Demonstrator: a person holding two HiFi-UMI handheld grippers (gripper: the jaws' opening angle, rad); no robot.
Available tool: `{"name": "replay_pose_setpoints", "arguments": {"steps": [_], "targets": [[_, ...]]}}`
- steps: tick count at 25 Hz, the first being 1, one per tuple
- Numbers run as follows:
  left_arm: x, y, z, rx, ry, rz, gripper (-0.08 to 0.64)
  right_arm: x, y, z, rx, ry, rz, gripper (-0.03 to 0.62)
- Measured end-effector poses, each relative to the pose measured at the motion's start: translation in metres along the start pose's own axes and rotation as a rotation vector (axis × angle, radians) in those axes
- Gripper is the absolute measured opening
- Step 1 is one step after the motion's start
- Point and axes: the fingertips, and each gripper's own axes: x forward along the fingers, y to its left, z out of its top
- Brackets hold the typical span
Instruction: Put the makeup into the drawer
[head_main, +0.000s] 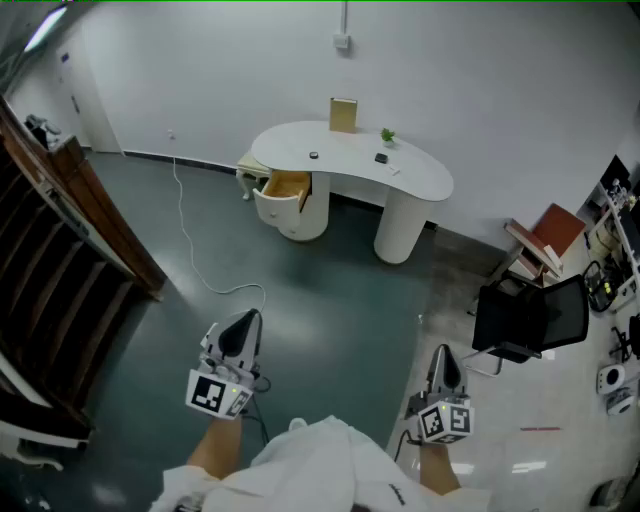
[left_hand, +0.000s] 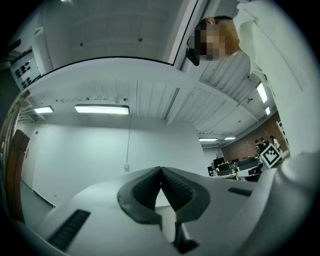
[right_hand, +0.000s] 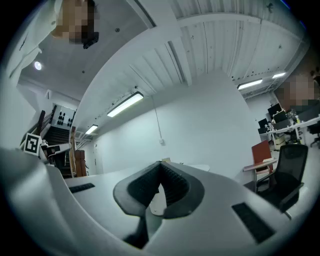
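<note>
No readable text, no legible labels, numbers, signs

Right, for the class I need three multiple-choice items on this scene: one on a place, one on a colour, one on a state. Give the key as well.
1. Where does the small green plant stand?
A. on the white desk
B. on the floor
C. on the black chair

2. What colour is the inside of the open drawer?
A. blue
B. wood-brown
C. black

3. How do the jaws of the left gripper stand?
A. wide apart
B. closed on a bottle
C. together, with nothing between them

Key: 1 A, it sits on the desktop near the back edge; 2 B, the pulled-out box shows brown wood; 3 C, the left gripper view shows its pads meeting.
</note>
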Motion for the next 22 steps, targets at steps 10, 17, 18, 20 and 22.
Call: {"name": "replay_pose_setpoints", "arguments": {"steps": [10, 17, 18, 20, 22], "targets": [[0.000, 0.004, -0.009, -0.032, 0.024, -0.002, 0.025, 0.003, 0.021, -0.005, 0.013, 0.006, 0.036, 0.017], [0.004, 0.013, -0.014, -0.049, 0.034, -0.018, 0.025, 0.008, 0.038, -0.009, 0.012, 0.007, 0.030, 0.017], [0.004, 0.015, -0.015, -0.051, 0.032, -0.021, 0.026, 0.009, 0.041, -0.010, 0.012, 0.008, 0.028, 0.017], [0.002, 0.020, -0.016, -0.054, 0.036, -0.032, 0.028, 0.011, 0.047, -0.012, 0.010, 0.009, 0.024, 0.017], [0.001, 0.023, -0.017, -0.056, 0.046, -0.051, 0.045, 0.014, 0.056, -0.012, 0.008, 0.011, 0.022, 0.017]]}}
